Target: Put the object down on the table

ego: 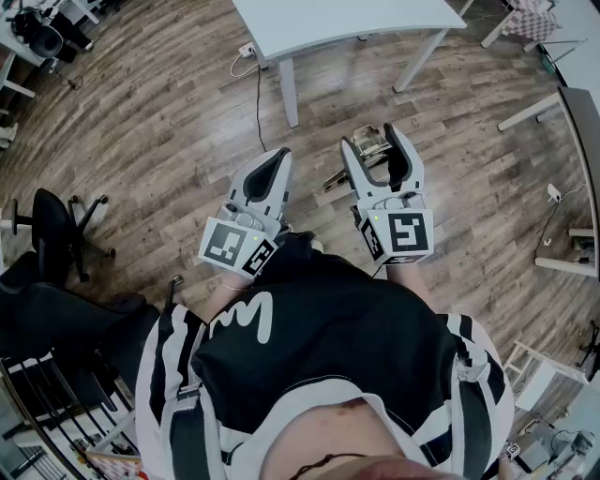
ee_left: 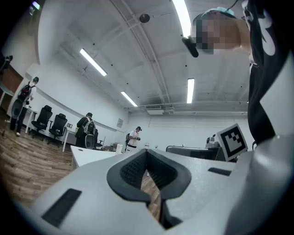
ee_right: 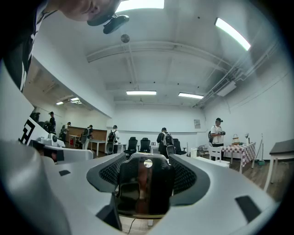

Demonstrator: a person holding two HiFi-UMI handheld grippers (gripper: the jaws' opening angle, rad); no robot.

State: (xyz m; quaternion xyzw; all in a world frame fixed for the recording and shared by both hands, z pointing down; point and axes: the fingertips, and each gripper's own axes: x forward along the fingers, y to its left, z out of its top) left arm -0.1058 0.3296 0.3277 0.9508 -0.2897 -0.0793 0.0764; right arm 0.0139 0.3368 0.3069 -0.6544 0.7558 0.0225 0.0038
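Placement is not yet done: the right gripper (ego: 375,134) clamps the shiny metal object (ee_right: 144,186) between wide-set jaws above the floor, the left gripper (ego: 274,161) is closed and empty, and the white table (ego: 356,21) at 12 o'clock awaits approach and set-down.

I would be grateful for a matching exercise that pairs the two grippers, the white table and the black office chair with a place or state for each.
Things:
1. left gripper
2. right gripper
3. white table
4. black office chair

Places or states:
A. stands on the wood floor at the head view's left edge
B. closed on a shiny dark object
C. jaws together, nothing between them
D. at the head view's top edge

Pairs: 1-C, 2-B, 3-D, 4-A.
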